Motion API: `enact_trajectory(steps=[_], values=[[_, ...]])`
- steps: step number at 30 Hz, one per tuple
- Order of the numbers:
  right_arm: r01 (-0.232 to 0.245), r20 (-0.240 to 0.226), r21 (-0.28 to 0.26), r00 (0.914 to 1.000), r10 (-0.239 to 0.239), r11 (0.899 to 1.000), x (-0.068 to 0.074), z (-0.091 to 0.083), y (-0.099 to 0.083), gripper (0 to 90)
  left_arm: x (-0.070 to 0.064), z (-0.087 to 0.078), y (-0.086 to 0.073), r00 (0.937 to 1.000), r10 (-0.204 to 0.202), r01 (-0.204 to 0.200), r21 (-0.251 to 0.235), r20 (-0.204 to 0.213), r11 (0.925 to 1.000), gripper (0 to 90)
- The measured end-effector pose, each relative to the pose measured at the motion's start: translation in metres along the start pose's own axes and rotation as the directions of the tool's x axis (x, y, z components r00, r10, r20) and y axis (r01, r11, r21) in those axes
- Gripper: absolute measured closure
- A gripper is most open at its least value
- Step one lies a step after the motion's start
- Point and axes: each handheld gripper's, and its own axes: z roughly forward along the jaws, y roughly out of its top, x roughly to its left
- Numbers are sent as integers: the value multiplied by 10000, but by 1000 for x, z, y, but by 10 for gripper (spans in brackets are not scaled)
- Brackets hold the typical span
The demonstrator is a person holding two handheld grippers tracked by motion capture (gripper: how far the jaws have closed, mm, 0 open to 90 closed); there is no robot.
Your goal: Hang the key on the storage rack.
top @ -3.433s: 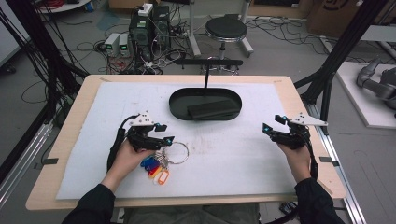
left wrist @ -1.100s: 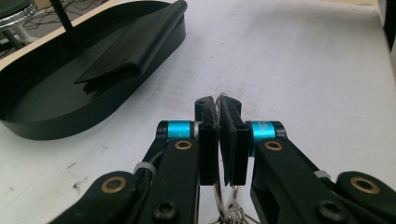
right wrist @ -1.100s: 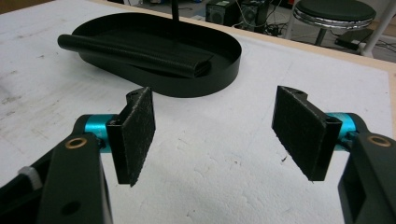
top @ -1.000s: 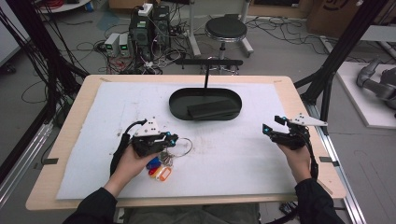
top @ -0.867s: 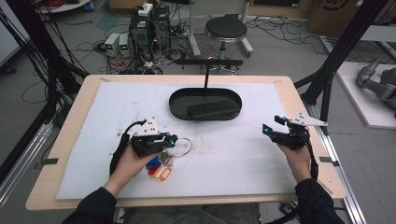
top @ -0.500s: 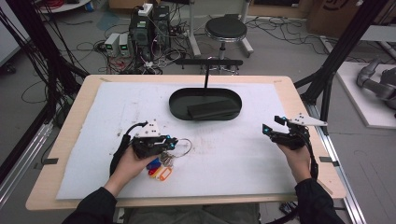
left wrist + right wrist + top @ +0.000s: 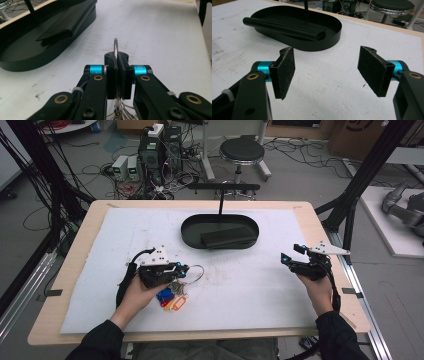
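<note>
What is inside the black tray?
The tray holds one thing: a folded black mat, lying flat on its floor with one end rolled. Whatever may lie under the mat is covered, and the near wall hides the strip of floor behind it.

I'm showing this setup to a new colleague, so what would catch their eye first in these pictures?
Probably the left gripper, clamped shut on a metal key ring with coloured tags at the near left of the white mat. Next, the black oval tray toward the table's far side, and the right gripper wide open at the right.
</note>
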Motion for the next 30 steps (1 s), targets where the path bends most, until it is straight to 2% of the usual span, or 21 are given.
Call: enact_trajectory(steps=[10,30], values=[[-42,-12,32,10000,42,10000,0,0,0,307,0,-12,13,9999,0,-13,-776,-163,9970,863],[33,28,41,10000,-34,10000,0,1,0,307,5,-24,39,9977,200,-293,-1439,-655,9892,863]])
